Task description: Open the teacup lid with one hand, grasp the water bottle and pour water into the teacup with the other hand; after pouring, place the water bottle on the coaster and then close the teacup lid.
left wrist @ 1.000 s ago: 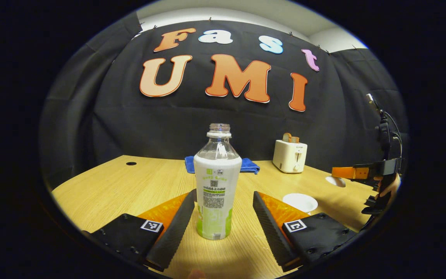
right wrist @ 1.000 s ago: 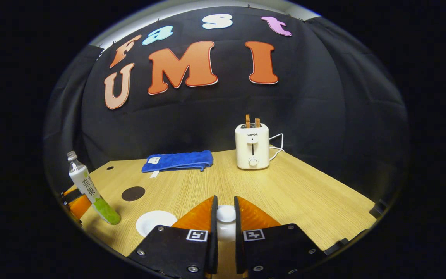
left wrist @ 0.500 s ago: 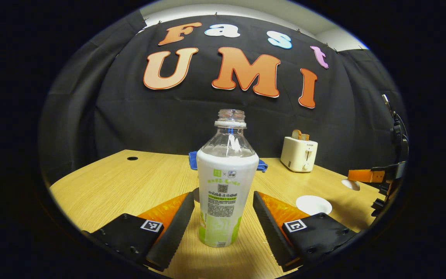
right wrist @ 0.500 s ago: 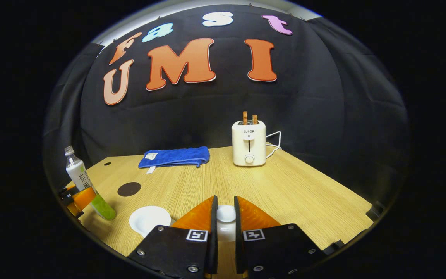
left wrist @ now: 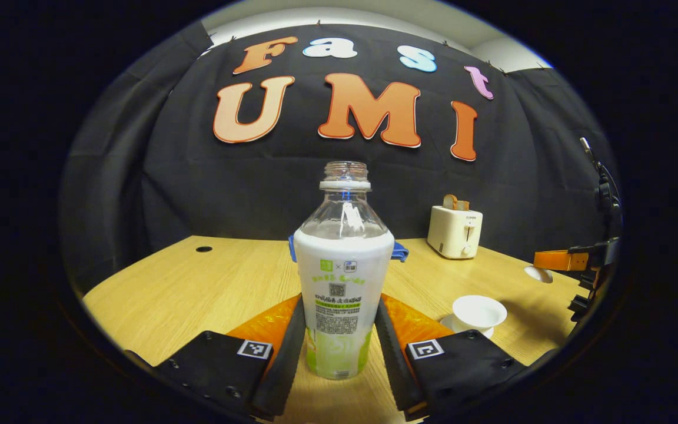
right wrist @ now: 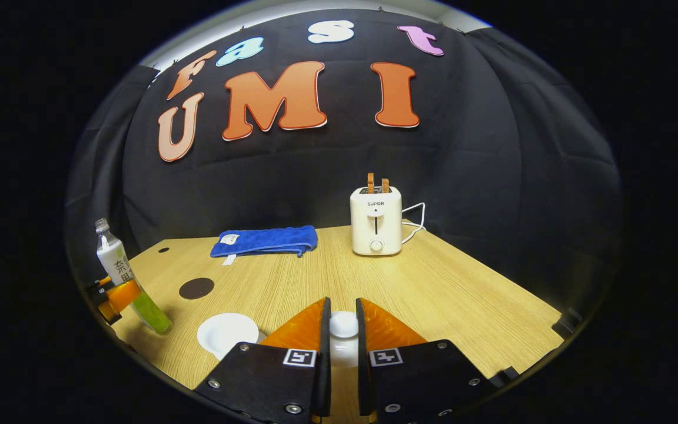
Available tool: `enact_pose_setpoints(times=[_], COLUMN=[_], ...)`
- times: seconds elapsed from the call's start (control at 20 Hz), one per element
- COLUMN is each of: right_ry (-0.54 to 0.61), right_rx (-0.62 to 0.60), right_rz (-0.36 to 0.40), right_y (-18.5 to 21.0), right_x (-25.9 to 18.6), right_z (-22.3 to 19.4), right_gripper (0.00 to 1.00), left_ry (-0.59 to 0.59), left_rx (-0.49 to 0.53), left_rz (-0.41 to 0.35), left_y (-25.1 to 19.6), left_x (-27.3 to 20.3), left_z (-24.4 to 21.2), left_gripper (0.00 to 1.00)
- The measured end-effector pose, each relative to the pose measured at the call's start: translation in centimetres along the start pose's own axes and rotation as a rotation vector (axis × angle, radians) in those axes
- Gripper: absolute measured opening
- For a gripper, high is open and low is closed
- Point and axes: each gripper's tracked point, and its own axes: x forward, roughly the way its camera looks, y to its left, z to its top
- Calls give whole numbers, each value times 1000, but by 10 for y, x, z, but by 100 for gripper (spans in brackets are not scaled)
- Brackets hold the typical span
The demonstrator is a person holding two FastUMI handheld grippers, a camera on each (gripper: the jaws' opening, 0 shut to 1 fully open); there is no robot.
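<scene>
Table (left wrist: pixel 198 282), pale wood, carrying from left to right in the left gripper view: water bottle (left wrist: pixel 342 277), uncapped and upright, standing between the fingers of the left gripper (left wrist: pixel 339 344), whose ribbed pads sit narrow against both sides of the label; blue cloth (left wrist: pixel 399 252) partly hidden behind the bottle; toaster (left wrist: pixel 454 231) at the back; teacup (left wrist: pixel 479 311), white, open-topped, on its saucer just right of the gripper; right gripper (left wrist: pixel 557 260) at the far right, raised above the table with the teacup lid (left wrist: pixel 538 273) under its orange finger. Same stock in the right gripper view, left to right: bottle with the left gripper's orange finger across it; coaster (right wrist: pixel 196 288), a dark round disc lying bare between bottle and cloth; teacup; right gripper's own fingers drawn narrow on the white lid knob. Step in hand, by judgement: lid is off, and the grasp on the bottle looks just made, bottle base on or near the wood. Next move calls for lifting, carrying rightward over the cup, and tilting slowly, since the open neck and small cup leave little margin for spilling.
</scene>
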Motion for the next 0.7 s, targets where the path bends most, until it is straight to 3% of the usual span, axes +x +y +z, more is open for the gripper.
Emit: enact_pose_setpoints(times=[0.25, 0.5, 0.55, 0.6, 0.7], right_ry=[-2, -3, -3, -3, -4], right_rx=[-1, 12, 15, 19, 25], right_rz=[-4, -14, -16, -19, -27], right_y=[-2, -9, -11, -13, -16], right_x=[-2, -3, -3, -3, -5], right_z=[1, 2, 2, 2, 2], right_gripper=[18, 18, 14, 18, 18], left_ry=[-15, 18, 29, 37, 35], left_rx=[158, 381, 438, 503, 630], left_rz=[-9, -37, -52, -62, -74], left_y=[-5, -22, -26, -32, -42], left_x=[-6, 2, 5, 7, 10], left_z=[23, 22, 20, 17, 16], left_gripper=[69, 69, 67, 67, 68])
